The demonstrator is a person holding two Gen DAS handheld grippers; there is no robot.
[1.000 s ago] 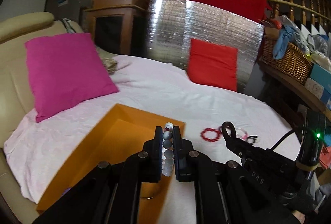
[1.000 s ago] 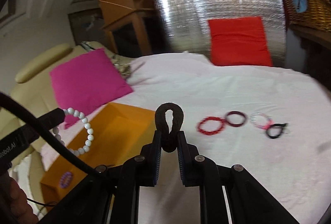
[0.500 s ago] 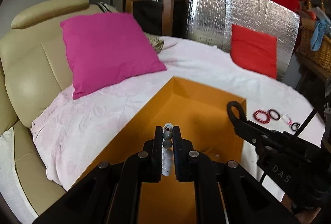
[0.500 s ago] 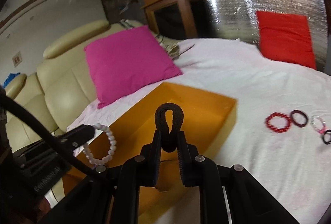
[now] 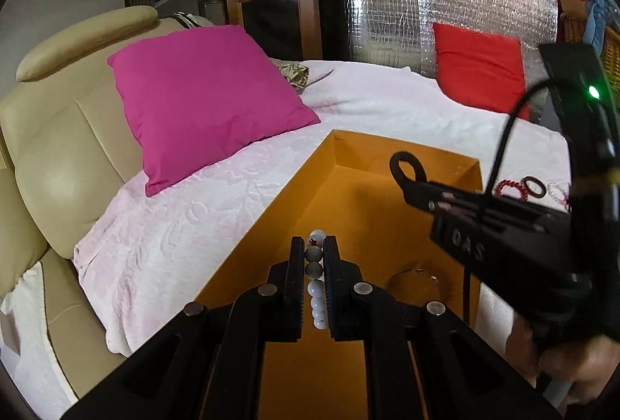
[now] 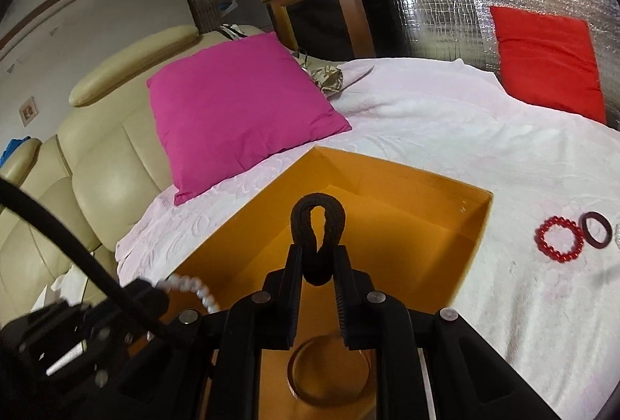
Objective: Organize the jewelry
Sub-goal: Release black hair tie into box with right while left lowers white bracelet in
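While our left gripper (image 5: 314,276) clamps the white bead bracelet (image 5: 314,288) and our right gripper (image 6: 318,265), jaws opening, lets go the black hair tie (image 6: 318,226), both hang over the orange box (image 6: 476,226). We count one gold bangle (image 6: 329,373) boxed; the red bead bracelet (image 6: 556,239) and dark ring (image 6: 595,230) remain outside.

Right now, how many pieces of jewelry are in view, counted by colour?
White bead bracelet: 1
Black loop: 1
Gold bangle: 1
Red bead bracelet: 1
Dark maroon ring: 1
Pale pink bracelet: 1
Total: 6
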